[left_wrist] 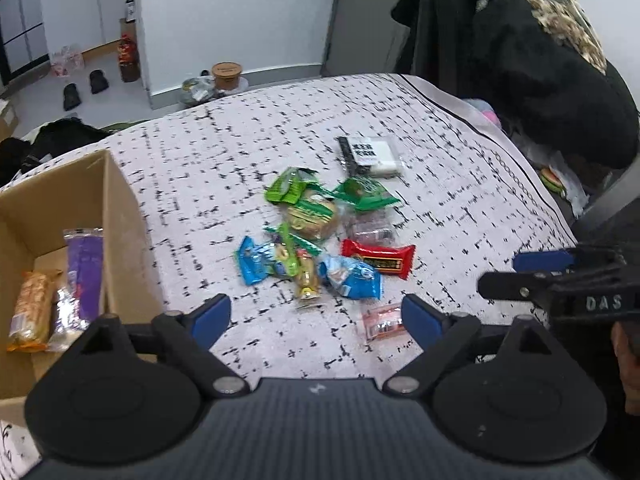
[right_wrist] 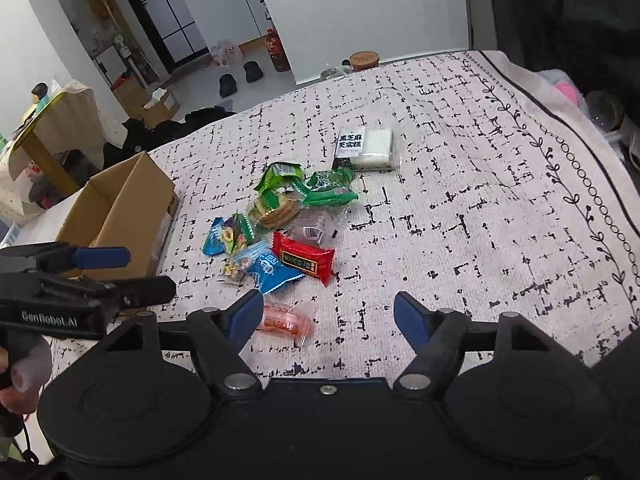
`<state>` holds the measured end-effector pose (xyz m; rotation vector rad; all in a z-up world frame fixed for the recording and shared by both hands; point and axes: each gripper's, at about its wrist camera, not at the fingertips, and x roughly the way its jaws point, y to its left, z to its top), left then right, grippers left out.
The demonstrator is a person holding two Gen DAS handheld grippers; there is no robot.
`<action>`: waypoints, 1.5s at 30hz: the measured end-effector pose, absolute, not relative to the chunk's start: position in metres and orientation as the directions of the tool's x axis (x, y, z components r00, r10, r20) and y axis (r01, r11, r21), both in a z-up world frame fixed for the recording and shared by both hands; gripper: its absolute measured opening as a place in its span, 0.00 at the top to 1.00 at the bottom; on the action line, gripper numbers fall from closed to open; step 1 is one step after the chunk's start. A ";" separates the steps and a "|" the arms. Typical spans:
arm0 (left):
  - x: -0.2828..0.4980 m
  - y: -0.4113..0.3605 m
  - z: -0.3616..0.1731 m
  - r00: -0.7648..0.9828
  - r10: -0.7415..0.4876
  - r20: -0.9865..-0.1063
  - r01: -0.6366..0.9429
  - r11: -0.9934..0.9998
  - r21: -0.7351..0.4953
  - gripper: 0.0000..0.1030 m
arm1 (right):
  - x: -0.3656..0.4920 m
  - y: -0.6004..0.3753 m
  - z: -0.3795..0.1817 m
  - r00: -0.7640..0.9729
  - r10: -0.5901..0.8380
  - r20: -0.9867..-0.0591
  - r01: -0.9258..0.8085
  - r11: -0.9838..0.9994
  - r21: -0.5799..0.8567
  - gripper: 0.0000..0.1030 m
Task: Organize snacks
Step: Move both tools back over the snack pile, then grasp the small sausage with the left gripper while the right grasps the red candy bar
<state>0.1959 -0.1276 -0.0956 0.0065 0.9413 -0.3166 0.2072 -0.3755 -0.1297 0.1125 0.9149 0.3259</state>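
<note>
With both the left gripper [left_wrist: 316,316] and right gripper [right_wrist: 328,314] spread and empty, pinch the pink packet [right_wrist: 285,322] by its middle for the cardboard box [left_wrist: 116,216].

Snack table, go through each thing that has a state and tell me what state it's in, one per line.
Cardboard box: open, some snacks already inside.
Purple packet: in the box, leaning on its wall.
Orange packet: in the box.
Snack pile: loose on the tablecloth.
Pink packet: on the cloth, apart from the pile.
Left tool: open, empty.
Right tool: open, empty.
</note>
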 end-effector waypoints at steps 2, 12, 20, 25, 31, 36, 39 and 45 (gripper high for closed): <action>0.198 -0.132 -0.100 0.542 -0.262 -0.798 0.274 0.953 -0.127 0.21 | 0.211 -0.376 -0.133 0.562 0.325 -0.760 -0.232 0.944 0.232 0.36; 0.221 -0.138 -0.121 0.509 -0.256 -0.822 0.234 0.960 -0.155 0.55 | 0.234 -0.374 -0.147 0.522 0.372 -0.767 -0.234 0.928 0.291 0.45; 0.243 -0.142 -0.146 0.484 -0.227 -0.845 0.175 0.971 -0.160 0.77 | 0.251 -0.365 -0.156 0.515 0.391 -0.763 -0.249 0.920 0.304 0.50; 0.253 -0.141 -0.156 0.468 -0.218 -0.857 0.139 0.975 -0.172 0.77 | 0.259 -0.358 -0.161 0.513 0.391 -0.764 -0.260 0.919 0.296 0.53; 0.265 -0.143 -0.163 0.460 -0.216 -0.861 0.103 0.976 -0.190 0.77 | 0.272 -0.352 -0.168 0.513 0.384 -0.768 -0.264 0.922 0.284 0.53; 0.270 -0.145 -0.169 0.463 -0.207 -0.862 0.085 0.978 -0.189 0.77 | 0.280 -0.352 -0.175 0.520 0.383 -0.763 -0.260 0.923 0.285 0.52; 0.271 -0.146 -0.170 0.459 -0.201 -0.865 0.079 0.979 -0.186 0.77 | 0.284 -0.351 -0.180 0.517 0.381 -0.767 -0.253 0.923 0.288 0.52; 0.262 -0.149 -0.174 0.476 -0.186 -0.859 0.082 0.982 -0.168 0.78 | 0.287 -0.341 -0.190 0.496 0.375 -0.783 -0.273 0.923 0.270 0.50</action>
